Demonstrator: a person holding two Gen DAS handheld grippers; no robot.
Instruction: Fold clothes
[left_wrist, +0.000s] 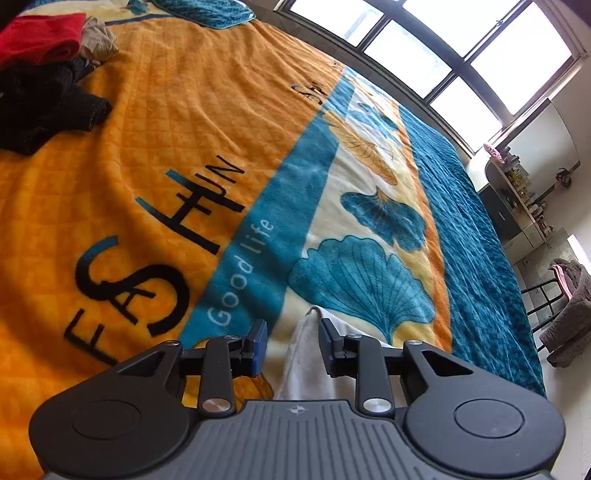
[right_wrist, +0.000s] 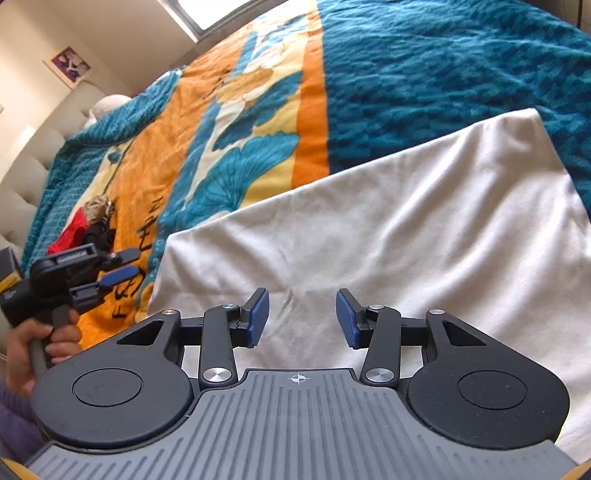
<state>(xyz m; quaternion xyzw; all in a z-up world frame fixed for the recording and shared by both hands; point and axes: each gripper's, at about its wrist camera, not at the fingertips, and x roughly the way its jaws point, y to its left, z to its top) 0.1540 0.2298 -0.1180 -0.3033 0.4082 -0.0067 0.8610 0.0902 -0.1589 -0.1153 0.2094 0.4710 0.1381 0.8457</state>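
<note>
A white garment (right_wrist: 406, 221) lies spread flat on the orange and teal blanket (right_wrist: 258, 110), smooth with a few creases. My right gripper (right_wrist: 302, 299) hovers over its near part, open, with nothing between the blue pads. My left gripper (right_wrist: 136, 263), held by a hand (right_wrist: 33, 347), sits just left of the garment's left corner, jaws apart. In the left wrist view that gripper (left_wrist: 294, 326) is open; a strip of the white garment (left_wrist: 303, 362) shows in the gap beneath it, not pinched.
A pile of red (left_wrist: 40, 37), black (left_wrist: 44, 103) and beige (left_wrist: 98, 40) clothes lies at the bed's far side. Beyond the bed are windows (left_wrist: 461, 44), a cluttered shelf (left_wrist: 517, 192) and a chair draped with clothing (left_wrist: 569, 314). A tufted headboard (right_wrist: 22, 166) stands at the left.
</note>
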